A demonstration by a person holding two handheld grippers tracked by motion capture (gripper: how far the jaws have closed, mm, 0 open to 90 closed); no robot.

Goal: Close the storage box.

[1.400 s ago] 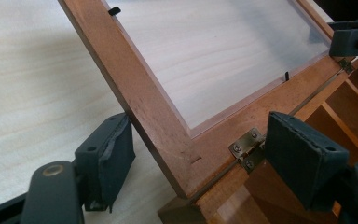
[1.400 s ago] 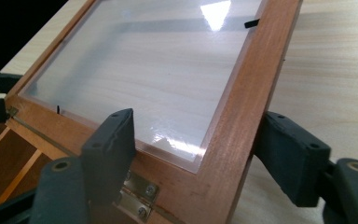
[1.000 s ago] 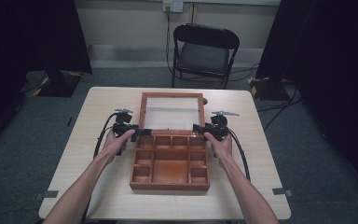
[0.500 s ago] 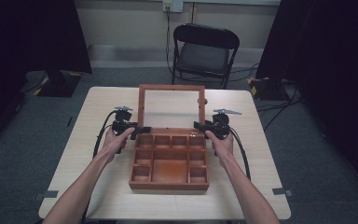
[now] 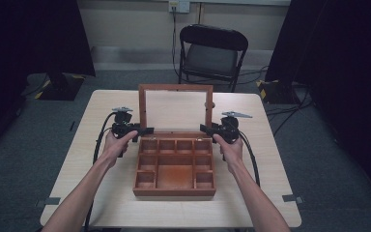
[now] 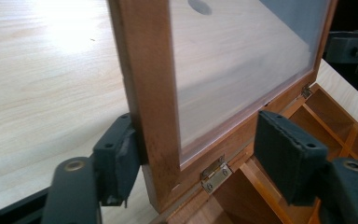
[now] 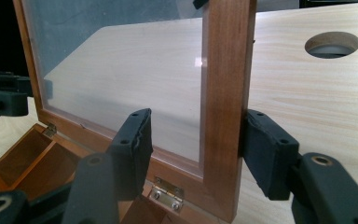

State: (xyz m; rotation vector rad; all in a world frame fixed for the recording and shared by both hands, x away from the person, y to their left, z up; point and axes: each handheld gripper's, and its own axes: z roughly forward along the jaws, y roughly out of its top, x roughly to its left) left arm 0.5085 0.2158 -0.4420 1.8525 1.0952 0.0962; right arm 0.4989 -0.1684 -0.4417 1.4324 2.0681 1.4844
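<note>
A wooden box [image 5: 174, 192] with several compartments sits on the table, its glass-paned lid [image 5: 142, 108] standing up from the rear hinges. My left gripper [image 5: 147, 130] is open and straddles the lid's left stile [image 6: 144, 93] low down, near a brass hinge [image 6: 216, 173]. One pad [image 6: 116, 158] touches the wood's outer face and the other is apart from the glass. My right gripper [image 5: 204, 128] is open astride the right stile [image 7: 226, 93] above its hinge [image 7: 168, 192]. Its outer pad [image 7: 265, 149] rests against the frame.
The light wooden table [image 5: 101, 193] has a round cable hole [image 7: 332, 44] behind the box on the right. A black folding chair [image 5: 212, 53] stands beyond the far edge. Cables trail from both grippers along the box's sides.
The lid has swung up from a backward lean to nearly upright. Both grippers have stayed at its lower corners, shifting slightly with it.
</note>
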